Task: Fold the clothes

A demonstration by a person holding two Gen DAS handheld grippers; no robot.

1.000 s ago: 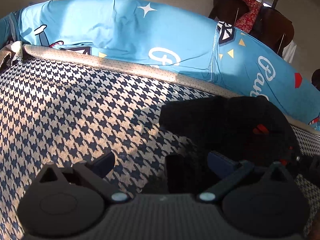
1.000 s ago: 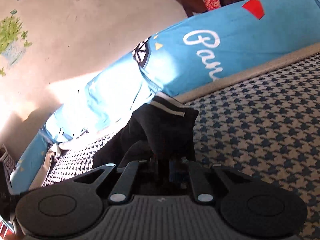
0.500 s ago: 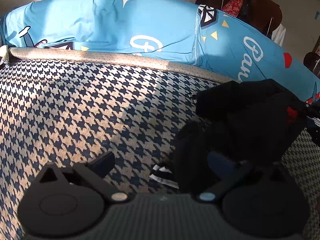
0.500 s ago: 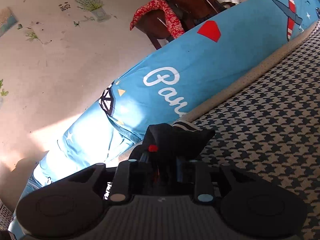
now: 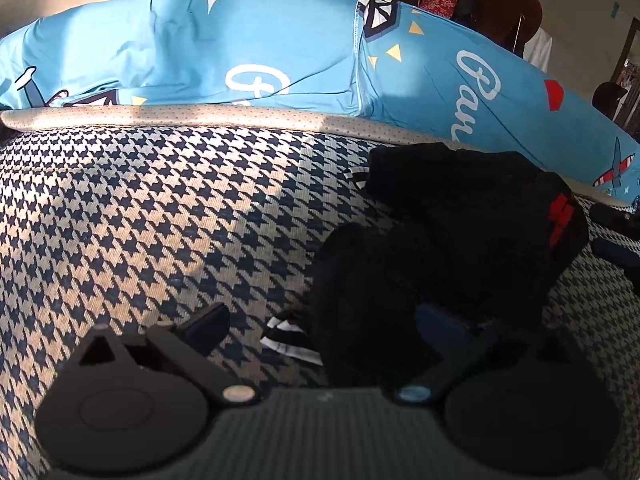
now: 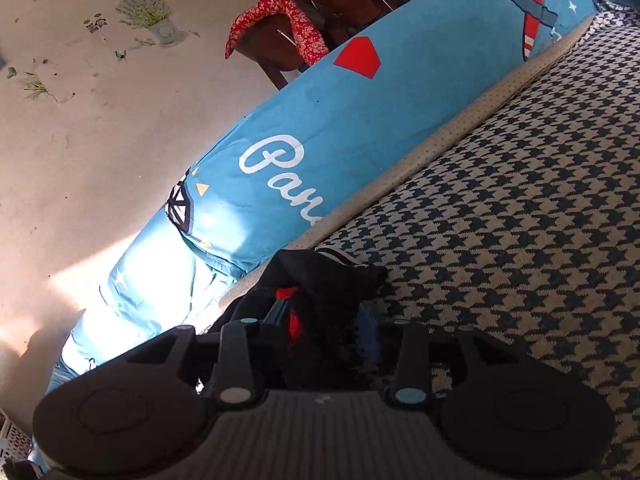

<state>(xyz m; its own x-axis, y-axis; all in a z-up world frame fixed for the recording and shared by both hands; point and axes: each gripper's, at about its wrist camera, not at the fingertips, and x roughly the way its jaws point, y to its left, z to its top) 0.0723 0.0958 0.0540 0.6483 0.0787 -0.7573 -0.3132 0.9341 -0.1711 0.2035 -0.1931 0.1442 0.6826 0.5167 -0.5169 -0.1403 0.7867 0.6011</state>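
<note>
A black garment (image 5: 460,240) with a red mark and striped cuffs (image 5: 292,340) lies bunched on the houndstooth cover (image 5: 140,220). My left gripper (image 5: 324,326) is open low over the cover. Its right finger (image 5: 440,328) rests against the garment's near edge, its left finger (image 5: 208,324) over bare cover. In the right wrist view my right gripper (image 6: 324,320) is shut on a fold of the black garment (image 6: 320,276), the red mark showing between its fingers. The right gripper's dark fingers show at the left wrist view's right edge (image 5: 616,236).
A blue printed sheet (image 5: 240,48) hangs over the cover's far edge (image 6: 320,120). Behind it stand dark wooden chairs with a red flowered cloth (image 6: 288,28). A white perforated basket (image 6: 12,436) sits at the lower left. The houndstooth cover (image 6: 520,220) stretches off to the right.
My right gripper has kept its hold and carried the garment rightward along the edge. The garment now lies closer to my left gripper, with a striped cuff showing beside it.
</note>
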